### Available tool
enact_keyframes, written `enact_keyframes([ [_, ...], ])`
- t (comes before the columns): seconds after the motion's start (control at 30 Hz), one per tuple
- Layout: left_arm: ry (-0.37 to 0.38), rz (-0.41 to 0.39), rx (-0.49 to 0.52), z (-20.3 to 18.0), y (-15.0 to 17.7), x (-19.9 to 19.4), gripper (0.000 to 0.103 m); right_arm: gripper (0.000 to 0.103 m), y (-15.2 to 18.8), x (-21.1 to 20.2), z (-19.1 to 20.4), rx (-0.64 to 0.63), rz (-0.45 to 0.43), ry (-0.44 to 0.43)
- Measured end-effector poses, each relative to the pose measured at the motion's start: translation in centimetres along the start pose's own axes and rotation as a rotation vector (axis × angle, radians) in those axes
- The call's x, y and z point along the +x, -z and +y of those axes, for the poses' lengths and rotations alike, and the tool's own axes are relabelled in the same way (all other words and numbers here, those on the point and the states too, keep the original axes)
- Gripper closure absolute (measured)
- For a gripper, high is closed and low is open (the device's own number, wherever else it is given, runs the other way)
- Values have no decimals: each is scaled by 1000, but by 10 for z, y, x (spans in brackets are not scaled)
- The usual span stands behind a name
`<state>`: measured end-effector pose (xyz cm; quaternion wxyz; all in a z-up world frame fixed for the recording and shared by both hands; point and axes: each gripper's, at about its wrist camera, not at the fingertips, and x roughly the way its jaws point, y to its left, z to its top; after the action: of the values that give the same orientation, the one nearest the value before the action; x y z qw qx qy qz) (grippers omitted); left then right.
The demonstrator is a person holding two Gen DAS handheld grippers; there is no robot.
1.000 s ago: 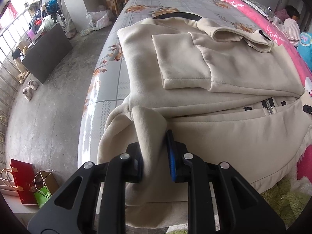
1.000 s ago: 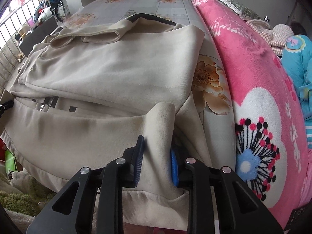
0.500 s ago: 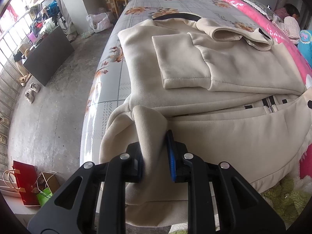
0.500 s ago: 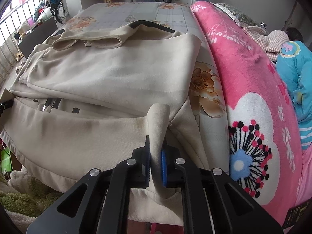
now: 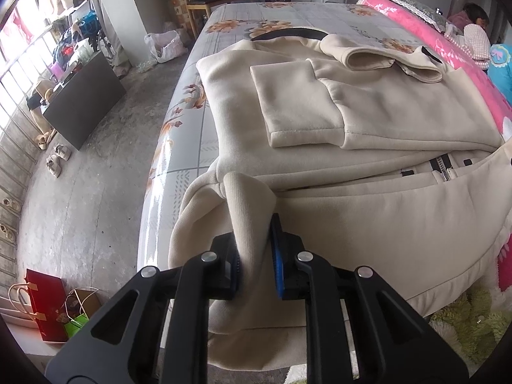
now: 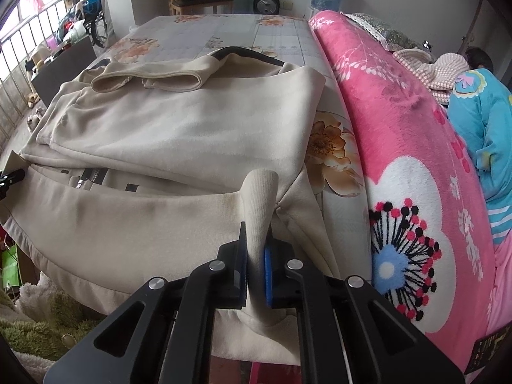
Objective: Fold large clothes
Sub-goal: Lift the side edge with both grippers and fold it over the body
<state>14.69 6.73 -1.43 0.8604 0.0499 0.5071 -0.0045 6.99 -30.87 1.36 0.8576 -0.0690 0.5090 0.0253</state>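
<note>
Jacket [image 5: 368,115] on bed [image 5: 192,147], lower hem hanging over the near edge, cut off below. Left hand-held gripper [image 5: 256,249] just narrowed, pinching hem rib; right hand-held gripper [image 6: 256,252] clamped tight on hem rib

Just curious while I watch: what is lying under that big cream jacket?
The cream jacket lies on a bed sheet printed with orange flowers. Its lower hem hangs over the near edge, above green fluffy fabric. Whatever is directly beneath the jacket's middle is covered.
</note>
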Motion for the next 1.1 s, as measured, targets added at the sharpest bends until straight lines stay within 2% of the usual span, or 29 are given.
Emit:
enact_keyframes([
  [0.07,0,-12,4,0,1,-4,94,96,1,-5,0,-2,-17,-1],
  [0.2,-1,-64,3,0,5,-19,97,96,4,-19,0,4,-58,-2],
  [0.3,18,-133,-10,3,13,-43,98,97,11,-38,-1,14,-102,-6],
  [0.5,105,-274,-83,17,28,-103,99,97,22,-85,-3,38,-220,-6],
  [0.67,114,-376,-77,19,20,-138,99,97,13,-111,-12,69,-312,-20],
  [0.77,112,-421,-59,21,3,-144,99,97,-4,-117,-18,67,-371,-19],
  [0.9,106,-441,-39,24,-34,-133,99,97,-39,-107,-27,54,-418,-24],
  [1.1,103,-468,2,30,-118,-108,99,97,-118,-72,-46,59,-446,-69],
])
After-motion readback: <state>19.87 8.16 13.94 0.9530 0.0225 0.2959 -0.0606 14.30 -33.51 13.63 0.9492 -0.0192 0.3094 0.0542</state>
